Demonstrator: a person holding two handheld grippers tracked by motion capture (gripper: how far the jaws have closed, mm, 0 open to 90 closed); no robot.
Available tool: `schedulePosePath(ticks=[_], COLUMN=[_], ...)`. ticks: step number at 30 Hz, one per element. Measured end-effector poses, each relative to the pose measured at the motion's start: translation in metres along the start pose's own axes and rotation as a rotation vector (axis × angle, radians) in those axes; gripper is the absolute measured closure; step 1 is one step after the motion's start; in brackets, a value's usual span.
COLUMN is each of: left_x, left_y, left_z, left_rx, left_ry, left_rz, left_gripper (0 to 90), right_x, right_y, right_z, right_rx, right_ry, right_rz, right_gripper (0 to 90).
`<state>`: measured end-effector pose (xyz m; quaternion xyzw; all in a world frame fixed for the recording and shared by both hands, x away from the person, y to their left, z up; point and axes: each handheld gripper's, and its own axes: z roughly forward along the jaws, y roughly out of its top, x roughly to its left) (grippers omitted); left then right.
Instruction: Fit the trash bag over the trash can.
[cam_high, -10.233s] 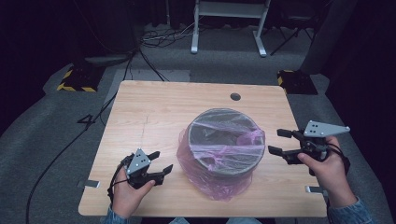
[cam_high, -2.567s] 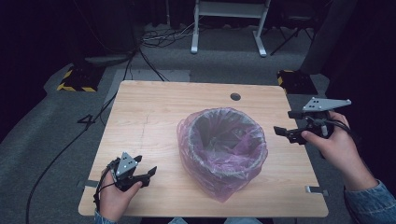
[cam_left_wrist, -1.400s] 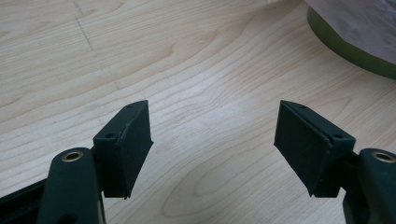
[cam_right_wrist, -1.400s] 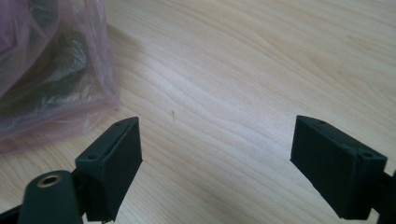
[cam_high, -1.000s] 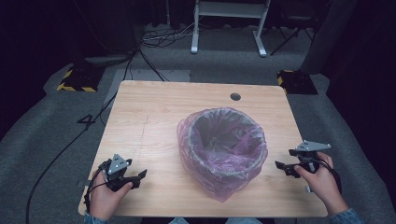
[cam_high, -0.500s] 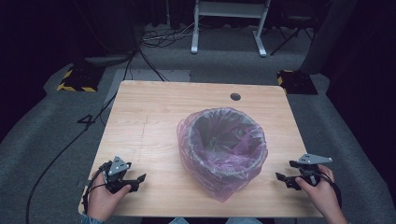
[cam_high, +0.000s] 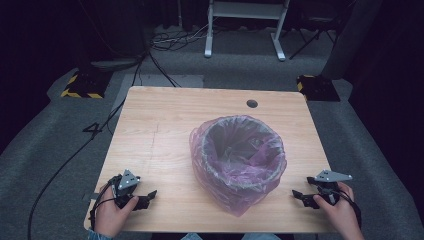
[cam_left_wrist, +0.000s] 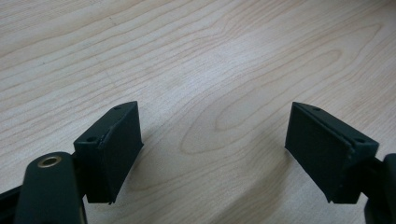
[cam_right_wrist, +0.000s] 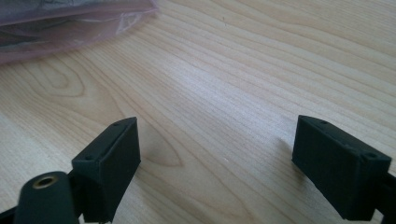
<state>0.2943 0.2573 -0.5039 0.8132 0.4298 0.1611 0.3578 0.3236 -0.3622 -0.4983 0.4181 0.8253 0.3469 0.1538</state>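
From the high view, the bin (cam_high: 239, 150) lined with a purple bag (cam_high: 235, 197) is standing between the two grippers, well apart from each. The left gripper (cam_high: 145, 199) is resting low on the surface (cam_high: 165, 125), its fingers (cam_left_wrist: 114, 140) released and just opening wider — nothing between them. The right gripper view is catching the bag's edge (cam_right_wrist: 70, 28) ahead of the right gripper (cam_right_wrist: 224, 168) — its fingers released too, holding nothing.

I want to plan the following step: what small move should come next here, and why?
Probably none on the bin: the purple bag already covers its rim. The left gripper and right gripper sit open and empty at the table's near corners, so resting them there seems best.
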Motion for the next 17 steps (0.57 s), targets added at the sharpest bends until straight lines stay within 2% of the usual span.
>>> schedulePosePath(ticks=[4, 10, 17], left_x=[-0.0009, -0.0037, -0.0039], left_y=[-0.0003, 0.0004, 0.0004], left_z=[0.0012, 0.0025, 0.0026], left_rx=[-0.005, 0.006, 0.006], left_ry=[0.008, 0.029, 0.031], left_rz=[0.0, 0.021, 0.021], left_gripper=[17.7, 17.0, 16.6], right_x=[0.0016, 0.0016, 0.0017], right_y=[-0.0048, -0.0051, -0.0052], right_z=[0.0037, 0.0039, 0.0039], right_rx=[-0.048, -0.052, -0.053], right_ry=[-0.022, -0.021, -0.022], right_rz=[-0.024, -0.023, -0.025], right_gripper=[13.3, 13.2, 13.2])
